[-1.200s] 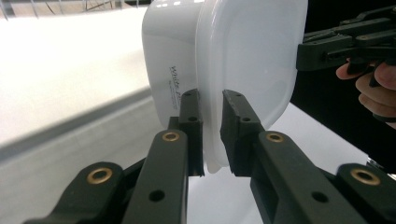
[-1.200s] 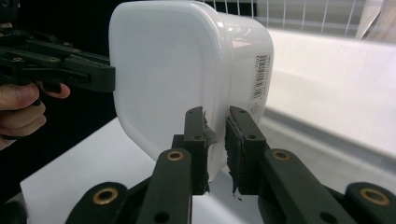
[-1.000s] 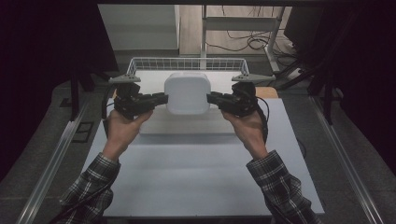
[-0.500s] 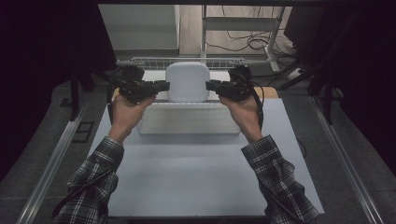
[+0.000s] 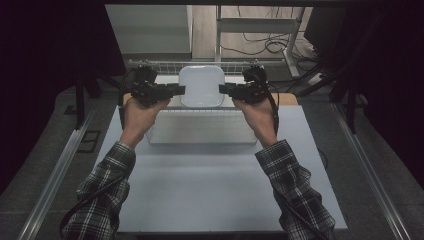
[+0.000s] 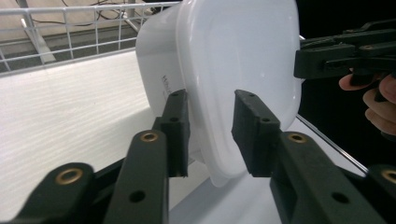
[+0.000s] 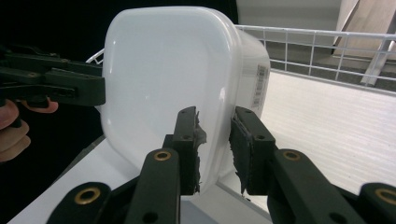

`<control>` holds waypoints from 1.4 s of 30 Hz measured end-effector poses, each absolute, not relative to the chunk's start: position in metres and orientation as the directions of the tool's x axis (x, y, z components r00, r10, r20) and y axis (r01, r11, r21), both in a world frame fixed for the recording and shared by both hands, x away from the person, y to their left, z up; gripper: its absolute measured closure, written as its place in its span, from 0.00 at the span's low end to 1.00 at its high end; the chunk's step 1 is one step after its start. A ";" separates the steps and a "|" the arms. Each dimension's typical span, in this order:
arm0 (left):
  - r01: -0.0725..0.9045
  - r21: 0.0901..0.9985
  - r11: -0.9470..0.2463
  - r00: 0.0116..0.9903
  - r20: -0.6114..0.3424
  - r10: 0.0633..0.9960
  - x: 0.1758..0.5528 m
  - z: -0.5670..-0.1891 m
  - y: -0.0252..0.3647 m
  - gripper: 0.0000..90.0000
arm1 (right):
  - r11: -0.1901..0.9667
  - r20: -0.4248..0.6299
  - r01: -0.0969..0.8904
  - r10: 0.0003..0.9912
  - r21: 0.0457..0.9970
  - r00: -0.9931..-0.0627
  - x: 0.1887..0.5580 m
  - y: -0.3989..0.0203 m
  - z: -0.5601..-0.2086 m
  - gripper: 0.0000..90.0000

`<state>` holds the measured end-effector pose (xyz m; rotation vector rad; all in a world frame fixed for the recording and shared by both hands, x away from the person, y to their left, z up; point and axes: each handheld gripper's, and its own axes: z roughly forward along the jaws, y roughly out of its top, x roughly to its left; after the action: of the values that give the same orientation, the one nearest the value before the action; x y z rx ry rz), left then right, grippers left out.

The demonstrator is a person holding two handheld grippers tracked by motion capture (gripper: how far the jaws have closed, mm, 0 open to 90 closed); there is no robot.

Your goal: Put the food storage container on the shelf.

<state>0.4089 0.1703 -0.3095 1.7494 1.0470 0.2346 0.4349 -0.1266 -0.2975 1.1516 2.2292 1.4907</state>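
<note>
Lab: floor cables [image 5: 260,45], metal frame [image 5: 260,25].

White container [image 5: 201,86]: smooth plastic, glossy sheen on lid, slightly translucent at rim. Left gripper [image 6: 210,123] and right gripper [image 7: 214,140]: matt black plastic jaws, brass-coloured rivets; right gripper's pads [image 7: 198,135] ragged, rough at edges. Wire basket [image 5: 150,65] at far side: thin white-coated metal. Board [image 7: 336,126] inside basket: pale, fine wood grain, matt. Table [image 5: 215,190]: smooth matt grey. Sleeves [image 5: 295,185]: plaid woven cloth.
</note>
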 end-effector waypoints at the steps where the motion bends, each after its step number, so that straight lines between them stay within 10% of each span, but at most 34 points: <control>1: 0.536 0.840 -0.083 0.600 -0.310 0.737 0.410 -0.309 0.170 0.71 | 0.177 0.227 0.481 0.710 0.858 -0.667 0.435 -0.126 -0.298 0.77; 24: 0.564 0.821 -0.095 0.586 -0.316 0.746 0.428 -0.314 0.162 0.65 | 0.192 0.195 0.486 0.745 0.853 -0.637 0.454 -0.119 -0.299 0.59; 42: 0.444 0.884 -0.144 0.548 -0.141 0.825 0.443 -0.318 0.161 0.22 | 0.179 0.137 0.468 0.814 0.865 -0.564 0.470 -0.113 -0.302 0.35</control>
<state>0.4431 0.1611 -0.3183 1.7759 1.0545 0.4724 0.4698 -0.1134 -0.3016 1.2133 2.1052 1.3413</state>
